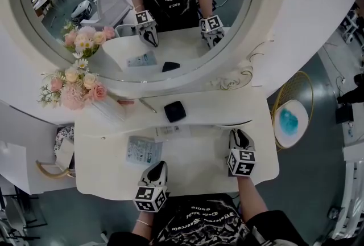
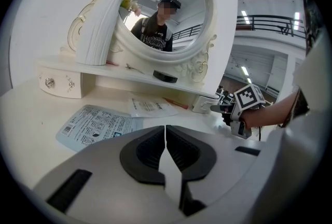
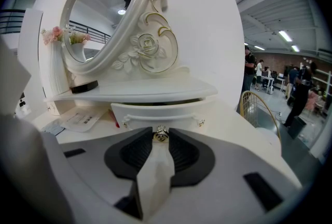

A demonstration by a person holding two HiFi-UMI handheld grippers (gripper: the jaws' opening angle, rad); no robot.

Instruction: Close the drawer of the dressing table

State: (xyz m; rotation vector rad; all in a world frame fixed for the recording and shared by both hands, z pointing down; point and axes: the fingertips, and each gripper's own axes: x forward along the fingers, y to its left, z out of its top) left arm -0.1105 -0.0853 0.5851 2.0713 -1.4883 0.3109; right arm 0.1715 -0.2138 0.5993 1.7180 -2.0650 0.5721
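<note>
Right gripper view looks straight at the drawer (image 3: 155, 113), a glossy white box with a curved front under the right end of the raised shelf (image 3: 135, 89). It stands pulled out a little past the shelf's edge. The right gripper (image 3: 161, 132) has its ribbed black pads closed on the drawer's small faceted metal knob (image 3: 161, 135), the jaws only as far apart as the knob is wide. The left gripper (image 2: 165, 129) hovers over the front edge of the dressing table (image 1: 199, 171), left of centre. Its jaws are drawn together to a thin slit with nothing in them.

The table top is smooth, cream-white and rounded at the corners. Behind the shelf rises a round mirror (image 1: 273, 23) in a thick white frame, with a carved rose and gilt-edged scrolls (image 3: 148, 46) at its lower right. At the shelf's left end a tall ribbed white vase (image 2: 98, 21) holds pink and cream flowers (image 1: 74, 88). Near the middle of the shelf lies a flat black compact (image 1: 174, 111). A pale blue printed sachet (image 1: 143, 151) lies flat on the top toward the left, its print too small to read. A second white leaflet (image 2: 153, 106) lies partly under the shelf. A matching small drawer (image 2: 57, 83) at the left end carries a crystal-like knob.
</note>
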